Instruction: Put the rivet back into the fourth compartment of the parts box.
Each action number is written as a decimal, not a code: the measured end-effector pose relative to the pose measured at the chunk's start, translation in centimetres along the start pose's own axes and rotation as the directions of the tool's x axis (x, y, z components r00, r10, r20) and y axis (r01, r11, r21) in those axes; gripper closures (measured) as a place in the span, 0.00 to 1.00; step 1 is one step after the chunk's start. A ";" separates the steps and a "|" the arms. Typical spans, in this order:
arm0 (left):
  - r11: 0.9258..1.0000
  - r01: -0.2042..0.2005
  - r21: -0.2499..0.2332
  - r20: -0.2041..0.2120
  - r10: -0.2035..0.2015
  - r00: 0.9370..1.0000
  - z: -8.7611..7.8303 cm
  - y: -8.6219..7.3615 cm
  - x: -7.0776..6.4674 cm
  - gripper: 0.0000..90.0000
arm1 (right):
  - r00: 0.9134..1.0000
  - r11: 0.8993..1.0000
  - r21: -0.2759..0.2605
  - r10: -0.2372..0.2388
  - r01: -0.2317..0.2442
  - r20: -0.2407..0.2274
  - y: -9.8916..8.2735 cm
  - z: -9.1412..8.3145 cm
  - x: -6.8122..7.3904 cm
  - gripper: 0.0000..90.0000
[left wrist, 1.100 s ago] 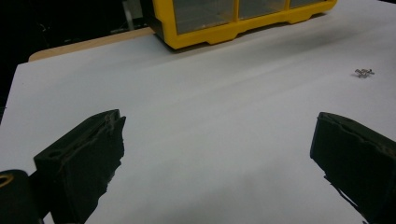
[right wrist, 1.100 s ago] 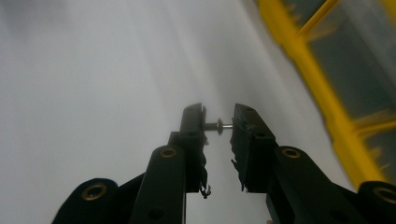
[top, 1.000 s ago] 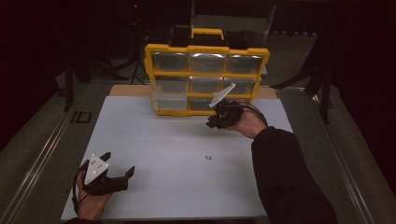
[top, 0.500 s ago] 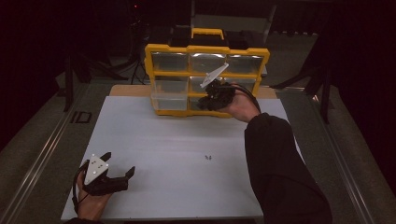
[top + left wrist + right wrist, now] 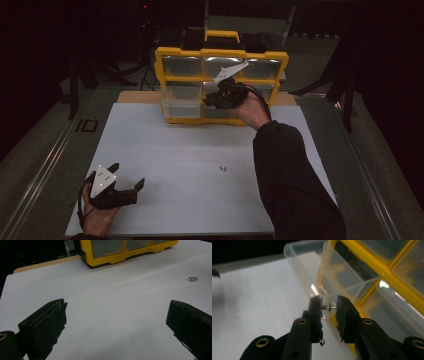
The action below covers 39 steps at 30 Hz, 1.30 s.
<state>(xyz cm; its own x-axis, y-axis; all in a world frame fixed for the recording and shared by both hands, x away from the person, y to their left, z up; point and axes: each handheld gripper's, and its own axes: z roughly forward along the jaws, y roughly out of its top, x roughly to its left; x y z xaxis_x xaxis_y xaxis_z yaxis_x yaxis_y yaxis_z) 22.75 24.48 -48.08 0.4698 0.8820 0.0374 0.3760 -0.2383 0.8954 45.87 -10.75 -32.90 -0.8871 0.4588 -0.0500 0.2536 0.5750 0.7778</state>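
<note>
Right hand-held gripper [image 5: 329,307] is clamped on a small metal screw [image 5: 329,307], held up beside a clear drawer [image 5: 307,267] pulled out of the yellow organizer [image 5: 222,51] at the far edge of the desk [image 5: 190,150]. Left hand-held gripper [image 5: 115,322] rests with jaws wide apart over the white desk. More small metal fasteners [image 5: 223,168] lie mid-desk. No writing is readable; the room is dark.
</note>
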 end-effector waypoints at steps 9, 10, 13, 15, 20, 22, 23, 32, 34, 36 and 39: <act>1.000 -0.004 0.000 0.000 0.004 1.000 0.0 0.0 0.0 0.04 | 0.998 0.994 -0.095 0.058 -0.057 0.013 1.0 0.8 0.1 0.83; 1.000 -0.004 0.000 0.000 0.004 1.000 0.0 0.0 0.0 0.04 | 0.998 0.993 -0.100 0.065 -0.063 0.020 1.1 0.9 0.2 0.83; 1.000 -0.003 -0.001 0.001 0.003 1.000 0.0 0.0 0.0 0.04 | 0.996 0.989 -0.120 0.085 -0.082 0.019 1.4 1.3 0.2 0.83; 1.000 -0.004 0.001 0.001 0.004 1.000 0.0 0.0 0.0 0.04 | 0.995 0.988 -0.126 0.097 -0.093 0.025 1.5 1.6 0.2 0.83; 1.000 -0.004 0.000 0.002 0.004 1.000 0.0 0.0 -0.1 0.04 | 0.991 0.982 -0.139 0.135 -0.131 0.021 1.8 2.2 0.0 0.82; 1.000 -0.005 0.001 0.000 0.005 1.000 0.0 0.0 -0.1 0.04 | 0.991 0.981 -0.142 0.134 -0.131 0.015 2.0 2.4 0.2 0.80; 1.000 -0.006 0.001 0.001 0.006 1.000 0.0 0.0 -0.1 0.04 | 0.991 0.981 -0.142 0.131 -0.129 0.006 2.1 2.5 0.3 0.67; 1.000 -0.005 0.000 0.001 0.005 1.000 0.0 0.0 0.0 0.04 | 0.994 0.986 -0.132 0.106 -0.101 0.032 2.2 2.3 0.5 0.31; 1.000 -0.003 0.000 0.001 0.003 1.000 0.0 0.0 -0.1 0.04 | 0.994 0.988 -0.121 0.101 -0.097 0.034 2.1 2.1 0.4 0.30; 1.000 -0.002 -0.002 0.001 0.002 1.000 0.0 0.0 -0.1 0.04 | 0.995 0.990 -0.110 0.093 -0.088 0.040 2.1 1.8 0.4 0.30; 1.000 -0.001 -0.002 0.000 0.001 1.000 -0.1 0.0 0.0 0.04 | 0.996 0.995 -0.072 0.073 -0.069 0.050 1.9 1.4 0.6 0.27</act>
<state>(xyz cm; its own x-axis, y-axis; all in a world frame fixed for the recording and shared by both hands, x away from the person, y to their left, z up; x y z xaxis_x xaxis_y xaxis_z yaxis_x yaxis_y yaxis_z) 22.69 24.51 -48.05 0.4700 0.8818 0.0379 0.3743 -0.2380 0.8962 46.39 -8.43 -32.31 -0.8460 0.5327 -0.0242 0.2860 0.4916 0.8225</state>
